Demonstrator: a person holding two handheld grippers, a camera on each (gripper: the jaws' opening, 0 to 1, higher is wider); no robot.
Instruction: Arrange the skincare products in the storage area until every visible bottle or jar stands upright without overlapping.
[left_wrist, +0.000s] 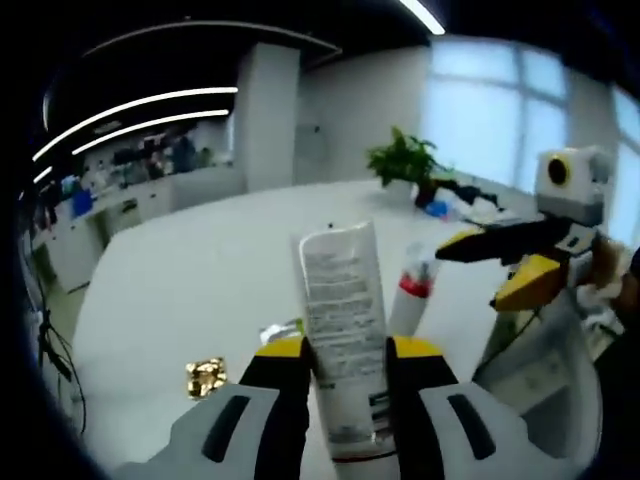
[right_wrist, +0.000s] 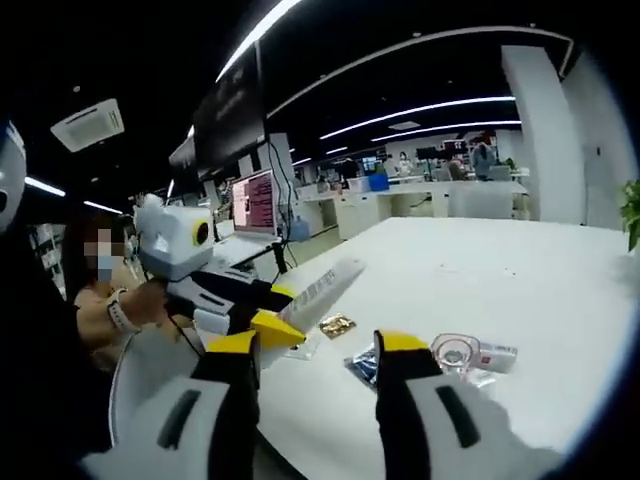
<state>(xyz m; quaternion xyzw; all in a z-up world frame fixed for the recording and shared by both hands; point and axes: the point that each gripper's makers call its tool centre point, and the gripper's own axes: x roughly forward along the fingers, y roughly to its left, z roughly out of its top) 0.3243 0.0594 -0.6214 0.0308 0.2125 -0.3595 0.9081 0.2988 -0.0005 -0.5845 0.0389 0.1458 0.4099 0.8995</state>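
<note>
My left gripper (left_wrist: 345, 350) is shut on a white tube (left_wrist: 338, 300) with printed text, held up with its flat end away from me. Just behind the tube a white bottle with a red band (left_wrist: 412, 292) stands on the white table (left_wrist: 200, 280). My right gripper (left_wrist: 485, 270) hovers open at the right, above a pale bin (left_wrist: 545, 370). In the right gripper view my right gripper (right_wrist: 316, 345) is open with nothing between its jaws. Ahead of it, my left gripper (right_wrist: 280, 312) holds the tube (right_wrist: 325, 285) slanted over the table edge. A clear bottle (right_wrist: 470, 355) lies on its side on the table.
A gold foil item (left_wrist: 206, 375) (right_wrist: 336, 325) lies on the table, and a dark foil packet (right_wrist: 362, 368) sits beside the clear bottle. A potted plant (left_wrist: 405, 160) stands at the far edge. A person's hand (right_wrist: 135, 305) grips the left gripper. A monitor (right_wrist: 255, 205) stands behind.
</note>
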